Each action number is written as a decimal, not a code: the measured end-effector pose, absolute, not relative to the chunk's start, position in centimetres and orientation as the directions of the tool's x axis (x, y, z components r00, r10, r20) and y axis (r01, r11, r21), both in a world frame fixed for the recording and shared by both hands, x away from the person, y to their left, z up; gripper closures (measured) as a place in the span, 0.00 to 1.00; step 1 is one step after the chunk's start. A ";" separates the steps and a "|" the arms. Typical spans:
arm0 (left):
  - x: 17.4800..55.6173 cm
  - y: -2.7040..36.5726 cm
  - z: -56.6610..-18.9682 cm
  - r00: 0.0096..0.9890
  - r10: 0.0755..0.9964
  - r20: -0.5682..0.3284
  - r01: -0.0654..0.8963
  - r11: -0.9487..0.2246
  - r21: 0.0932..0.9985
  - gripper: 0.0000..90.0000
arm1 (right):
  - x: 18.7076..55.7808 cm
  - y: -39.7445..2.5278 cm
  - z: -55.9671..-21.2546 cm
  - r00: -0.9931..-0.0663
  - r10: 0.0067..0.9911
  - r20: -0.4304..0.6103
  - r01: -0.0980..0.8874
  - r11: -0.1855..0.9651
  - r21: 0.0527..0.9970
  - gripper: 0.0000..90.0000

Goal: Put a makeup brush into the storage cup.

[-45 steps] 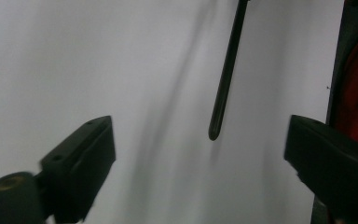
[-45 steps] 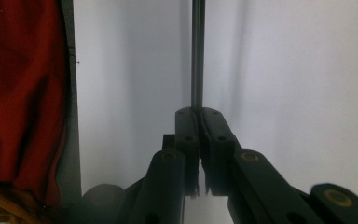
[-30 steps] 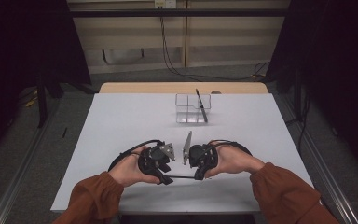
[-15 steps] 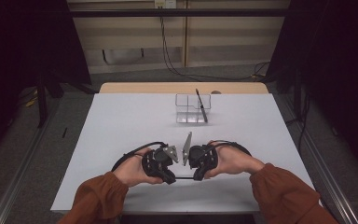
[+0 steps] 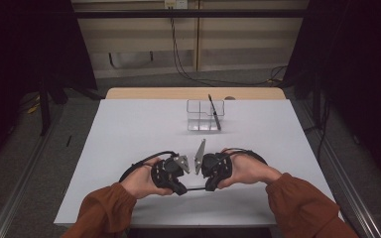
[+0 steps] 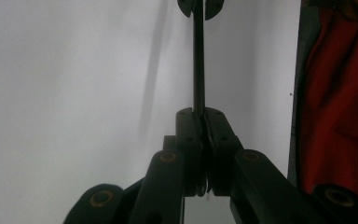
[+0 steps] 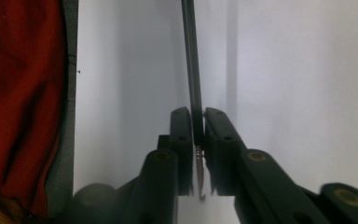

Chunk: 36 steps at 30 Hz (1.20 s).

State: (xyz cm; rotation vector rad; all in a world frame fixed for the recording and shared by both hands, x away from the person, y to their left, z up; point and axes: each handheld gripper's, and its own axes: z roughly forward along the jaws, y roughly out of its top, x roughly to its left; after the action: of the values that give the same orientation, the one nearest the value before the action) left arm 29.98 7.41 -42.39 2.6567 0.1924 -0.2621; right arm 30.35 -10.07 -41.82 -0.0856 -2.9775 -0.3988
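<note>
High view: left tongs [image 5: 184, 189] nearer right tongs [image 5: 209, 187].

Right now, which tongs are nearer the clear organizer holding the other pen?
Right. The right tongs sit almost straight below the clear organizer near the table's front edge; the left tongs are beside them, farther left. Both grip one dark pen.

thin black pen [image 5: 194, 189], level above the table, clamped at both ends.

Rust-orange sleeves [image 5: 104, 208], black grippers
</note>
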 end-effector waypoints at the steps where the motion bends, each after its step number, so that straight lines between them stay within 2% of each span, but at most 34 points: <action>1: 30.0 7.4 -42.4 0.972 0.095 -0.213 0.181 -0.883 0.434 0.95 | 30.3 -10.1 -41.8 -0.989 0.035 0.146 0.073 0.962 0.262 0.89; 5: 30.0 7.4 -42.4 0.972 0.105 -0.211 0.189 -0.880 0.435 0.95 | 30.3 -10.1 -41.5 -0.990 0.040 0.136 0.078 0.955 0.285 0.82; 13: 30.0 7.7 -42.5 0.968 0.108 -0.227 0.203 -0.869 0.452 0.95 | 30.4 -10.7 -41.5 -0.989 0.063 0.132 0.104 0.940 0.326 0.77; 18: 29.9 7.6 -42.4 0.969 0.117 -0.216 0.211 -0.847 0.489 0.95 | 30.4 -10.8 -41.6 -0.989 0.070 0.130 0.113 0.925 0.364 0.64; 28: 29.8 8.1 -42.3 0.966 0.132 -0.221 0.228 -0.838 0.496 0.95 | 30.3 -12.3 -41.4 -0.981 0.141 0.131 0.184 0.893 0.411 0.40; 36: 29.8 8.7 -42.5 0.966 0.146 -0.212 0.237 -0.824 0.514 0.95 | 30.6 -14.0 -41.5 -0.973 0.187 0.135 0.229 0.859 0.458 0.31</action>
State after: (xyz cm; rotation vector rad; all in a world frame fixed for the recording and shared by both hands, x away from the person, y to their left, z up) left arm 29.79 8.67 -42.48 2.5526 0.2702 -0.2192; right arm 30.57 -14.02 -41.49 -0.3301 -2.9462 -0.7419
